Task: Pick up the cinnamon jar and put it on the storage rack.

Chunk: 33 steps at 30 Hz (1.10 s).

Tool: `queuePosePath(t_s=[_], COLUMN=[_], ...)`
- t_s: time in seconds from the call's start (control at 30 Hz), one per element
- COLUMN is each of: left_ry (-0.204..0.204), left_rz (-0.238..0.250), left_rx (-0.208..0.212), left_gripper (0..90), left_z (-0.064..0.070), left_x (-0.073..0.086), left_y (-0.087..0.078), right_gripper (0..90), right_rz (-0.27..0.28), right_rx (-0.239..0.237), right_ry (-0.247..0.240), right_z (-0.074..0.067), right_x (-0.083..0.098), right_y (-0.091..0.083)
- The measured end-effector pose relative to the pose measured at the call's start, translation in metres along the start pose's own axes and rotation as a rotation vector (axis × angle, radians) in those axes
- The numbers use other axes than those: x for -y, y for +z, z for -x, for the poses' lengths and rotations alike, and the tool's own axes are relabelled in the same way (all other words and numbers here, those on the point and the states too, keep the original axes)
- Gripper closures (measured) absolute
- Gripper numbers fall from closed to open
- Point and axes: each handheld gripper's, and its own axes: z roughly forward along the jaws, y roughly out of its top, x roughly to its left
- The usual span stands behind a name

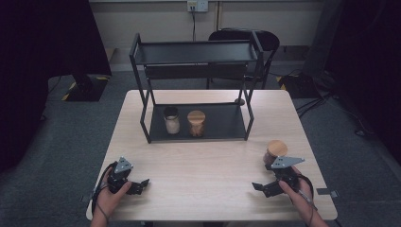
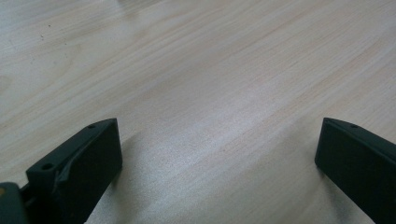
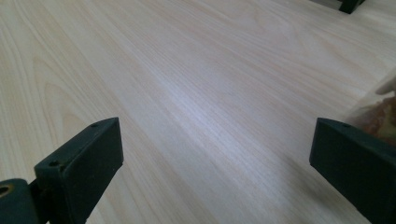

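Note:
A black two-tier rack (image 1: 194,124) stands at the back of the light wooden table (image 1: 208,165). Its lower shelf holds a dark-lidded jar of pale contents (image 1: 171,120) and a wooden-lidded jar of brown contents (image 1: 196,123), side by side. A third wooden-lidded jar (image 1: 275,152) stands on the table at the right, just behind my right gripper (image 1: 258,187), which rests open near the front edge; the jar's blurred edge (image 3: 382,114) shows past its right jaw. My left gripper (image 1: 140,185) lies open at the front left, bare wood between its jaws (image 2: 215,154).
The rack's upper shelf (image 1: 196,52) is bare. A dark chair (image 1: 246,40) stands behind the table, and cables (image 1: 326,97) run across the grey floor at the right. A dark stand base (image 1: 85,87) sits on the floor at the back left.

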Motion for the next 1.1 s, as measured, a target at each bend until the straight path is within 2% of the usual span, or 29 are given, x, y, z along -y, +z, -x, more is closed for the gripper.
queuePosePath(t_s=[0.4, 1.1], left_ry=[0.0, 0.0], left_rz=[0.0, 0.0], left_rx=[0.0, 0.0], left_gripper=[0.3, 0.3], left_z=[0.0, 0.0], left_x=[0.0, 0.0], left_y=[0.0, 0.0], right_gripper=[1.5, 1.5], right_rz=[0.005, 0.011], right_rx=[0.018, 0.055], right_ry=[0.025, 0.041], right_z=[0.006, 0.015], right_x=[0.008, 0.017], right_y=[-0.01, -0.021])
